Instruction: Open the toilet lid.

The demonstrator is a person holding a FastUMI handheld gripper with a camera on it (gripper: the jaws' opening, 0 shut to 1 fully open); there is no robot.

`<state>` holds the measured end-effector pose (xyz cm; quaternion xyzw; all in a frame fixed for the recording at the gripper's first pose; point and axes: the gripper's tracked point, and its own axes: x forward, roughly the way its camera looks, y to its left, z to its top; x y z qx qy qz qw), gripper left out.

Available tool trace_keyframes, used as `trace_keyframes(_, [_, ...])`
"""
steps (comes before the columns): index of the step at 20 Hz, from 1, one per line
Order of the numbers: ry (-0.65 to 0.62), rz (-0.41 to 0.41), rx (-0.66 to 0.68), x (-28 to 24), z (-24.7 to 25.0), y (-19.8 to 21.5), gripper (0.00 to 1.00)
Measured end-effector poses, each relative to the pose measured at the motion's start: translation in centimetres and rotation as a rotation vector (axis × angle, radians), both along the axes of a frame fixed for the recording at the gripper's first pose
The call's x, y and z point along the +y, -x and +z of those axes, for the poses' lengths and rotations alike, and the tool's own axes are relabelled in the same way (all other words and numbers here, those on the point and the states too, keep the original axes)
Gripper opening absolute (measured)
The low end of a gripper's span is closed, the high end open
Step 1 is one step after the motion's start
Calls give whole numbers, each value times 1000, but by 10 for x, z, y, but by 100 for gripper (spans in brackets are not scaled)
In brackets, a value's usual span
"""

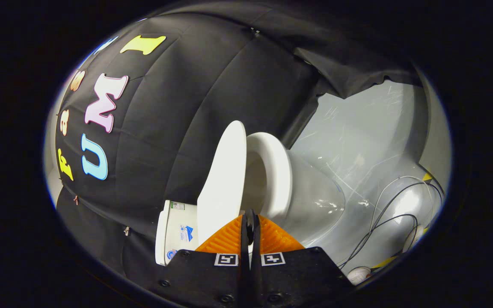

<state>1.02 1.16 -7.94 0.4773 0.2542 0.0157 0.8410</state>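
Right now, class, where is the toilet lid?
In the gripper view, the toilet lid stands raised off the seat, its edge pinched between the shut tool.

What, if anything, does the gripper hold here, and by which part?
The gripper seems shut on the toilet lid, pinching its thin free edge between the orange fingers. The lid is raised well clear of the seat.
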Motion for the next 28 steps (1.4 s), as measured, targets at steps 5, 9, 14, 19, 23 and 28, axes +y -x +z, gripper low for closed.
trace_keyframes(5, [72, 0, -47, 16, 45, 0, 5])
trace_keyframes(9, [132, 29, -101, 44, 98, -1, 5])
trace_keyframes(14, [352, 84, -175, 88, 161, 0, 5])
trace_keyframes(19, [532, 73, -174, 118, 184, 4, 5])
trace_keyframes(23, [594, 72, -197, 142, 203, 8, 5])
trace_keyframes(28, [642, 71, -240, 176, 224, 13, 5])
